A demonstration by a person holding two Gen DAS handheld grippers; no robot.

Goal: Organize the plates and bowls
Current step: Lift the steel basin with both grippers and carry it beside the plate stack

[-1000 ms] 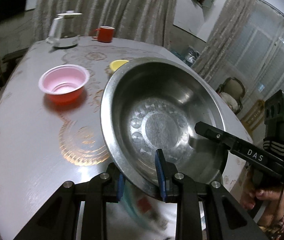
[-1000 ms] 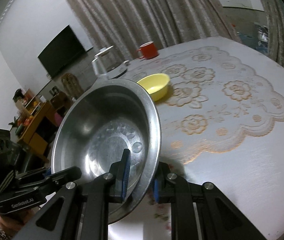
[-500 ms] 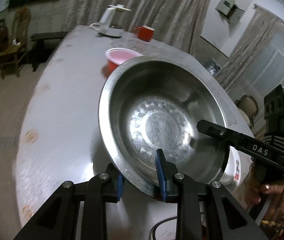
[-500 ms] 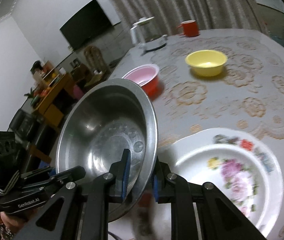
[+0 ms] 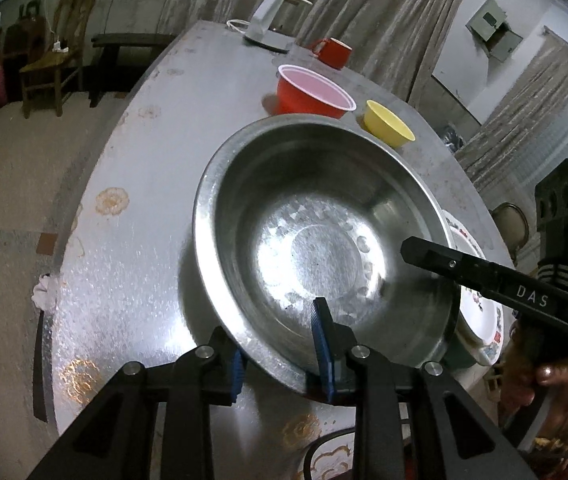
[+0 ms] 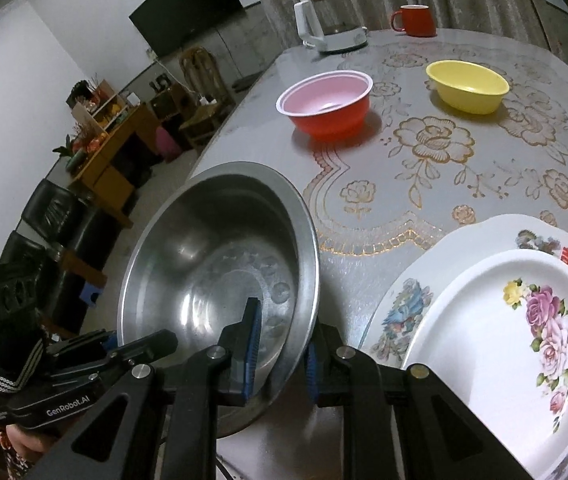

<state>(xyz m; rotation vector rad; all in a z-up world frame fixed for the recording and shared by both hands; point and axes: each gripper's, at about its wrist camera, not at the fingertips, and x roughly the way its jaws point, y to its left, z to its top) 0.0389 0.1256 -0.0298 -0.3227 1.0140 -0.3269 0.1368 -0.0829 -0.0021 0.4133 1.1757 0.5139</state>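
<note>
Left wrist view: shiny, empty steel bowl [image 5: 324, 240], embossed base.

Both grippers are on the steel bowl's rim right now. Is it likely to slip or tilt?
The steel bowl looks thin and polished, so probably light but slippery. The left gripper and right gripper pinch only its rim, so it may pivot. It looks rigid.

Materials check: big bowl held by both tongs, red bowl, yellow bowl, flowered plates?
Big bowl: metal, likely stainless steel; grey shine, mirror glare, stamped ring in the base.
Red bowl: probably thin plastic; pale pink inside, rolled white rim.
Yellow bowl: opaque, smooth, looks like plastic or melamine.
Flowered plates: glossy white with printed roses; ceramic or melamine, cannot tell which.
</note>
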